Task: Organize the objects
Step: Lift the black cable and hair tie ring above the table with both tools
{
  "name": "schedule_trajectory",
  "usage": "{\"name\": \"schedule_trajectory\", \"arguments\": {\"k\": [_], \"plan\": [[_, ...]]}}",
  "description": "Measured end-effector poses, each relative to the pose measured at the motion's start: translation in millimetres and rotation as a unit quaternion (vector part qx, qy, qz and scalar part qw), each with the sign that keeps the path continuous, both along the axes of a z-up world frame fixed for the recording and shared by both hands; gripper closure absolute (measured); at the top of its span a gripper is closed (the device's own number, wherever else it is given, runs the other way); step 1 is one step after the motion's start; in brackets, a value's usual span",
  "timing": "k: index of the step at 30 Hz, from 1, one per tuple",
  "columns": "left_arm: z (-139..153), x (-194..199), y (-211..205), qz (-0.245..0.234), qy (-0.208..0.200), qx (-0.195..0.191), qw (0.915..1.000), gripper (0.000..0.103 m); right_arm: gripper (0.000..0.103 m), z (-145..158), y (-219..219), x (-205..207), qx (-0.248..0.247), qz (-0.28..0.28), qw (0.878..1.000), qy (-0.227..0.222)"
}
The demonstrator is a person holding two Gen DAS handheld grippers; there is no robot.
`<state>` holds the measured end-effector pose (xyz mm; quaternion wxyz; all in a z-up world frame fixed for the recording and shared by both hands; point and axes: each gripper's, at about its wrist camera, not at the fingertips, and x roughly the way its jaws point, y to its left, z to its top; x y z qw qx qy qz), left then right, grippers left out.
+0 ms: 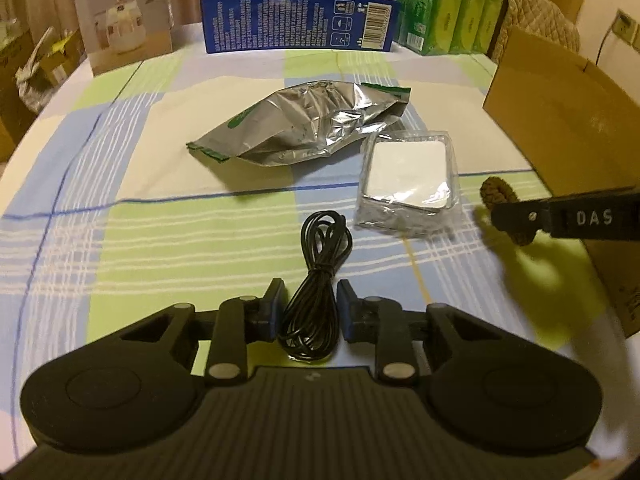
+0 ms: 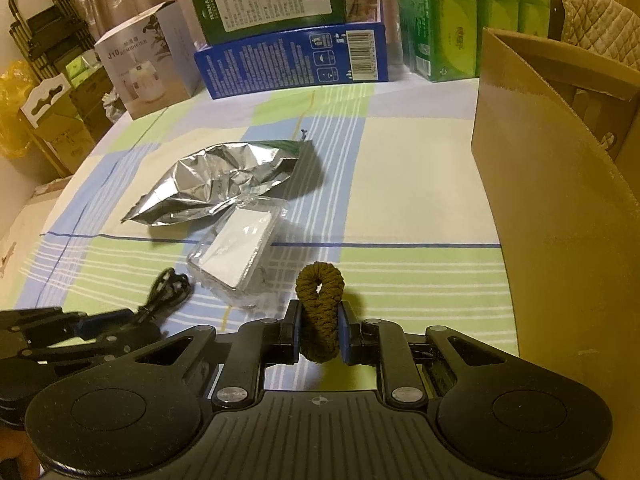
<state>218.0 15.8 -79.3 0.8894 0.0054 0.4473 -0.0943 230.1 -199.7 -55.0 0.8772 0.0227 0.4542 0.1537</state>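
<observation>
A bundled black cable [image 1: 314, 280] lies on the checked tablecloth [image 1: 160, 240]. My left gripper [image 1: 310, 286] is shut on its near end, with a pad against each side. The cable's far loop [image 2: 168, 282] shows left of centre in the right wrist view, beside the left gripper [image 2: 132, 316]. My right gripper [image 2: 319, 332] is shut on an olive-brown braided loop [image 2: 320, 300], held off the cloth. That same loop [image 1: 496, 194] shows at the right edge of the left wrist view. A crumpled silver foil bag [image 1: 304, 128] and a clear packet with a white square [image 1: 408, 172] lie beyond the cable.
An open cardboard box [image 2: 540, 200] stands to the right, close to the right gripper. Along the table's far edge stand a blue box [image 1: 300, 20] with a green box on it, a white humidifier box [image 1: 120, 12] and stacked green packs [image 1: 448, 4].
</observation>
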Motion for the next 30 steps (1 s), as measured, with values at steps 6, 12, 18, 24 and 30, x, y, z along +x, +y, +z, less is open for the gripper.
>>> {"name": "schedule_trajectory", "arguments": {"k": [6, 12, 18, 24, 30], "plan": [[6.0, -6.3, -0.7, 0.018, 0.000, -0.013, 0.9997, 0.082, 0.088, 9.7, -2.0, -9.7, 0.004, -0.008, 1.000, -0.010], [15.0, -12.9, 5.3, 0.042, 0.000, -0.030, 0.9987, 0.089, 0.088, 20.5, -8.2, -20.7, 0.011, -0.021, 1.000, -0.018], [11.5, -16.0, -1.0, 0.025, 0.008, -0.010, 0.9996, 0.093, 0.088, 23.5, -9.2, -30.5, 0.015, -0.020, 1.000, -0.016], [1.5, -6.5, -7.2, 0.012, 0.012, 0.021, 0.9996, 0.086, 0.088, 20.1, -9.6, -30.1, 0.018, -0.019, 1.000, -0.011], [0.2, -3.6, -6.8, 0.016, 0.014, 0.015, 0.9997, 0.092, 0.088, 18.5, -6.9, -27.6, 0.024, -0.015, 1.000, -0.010]]}}
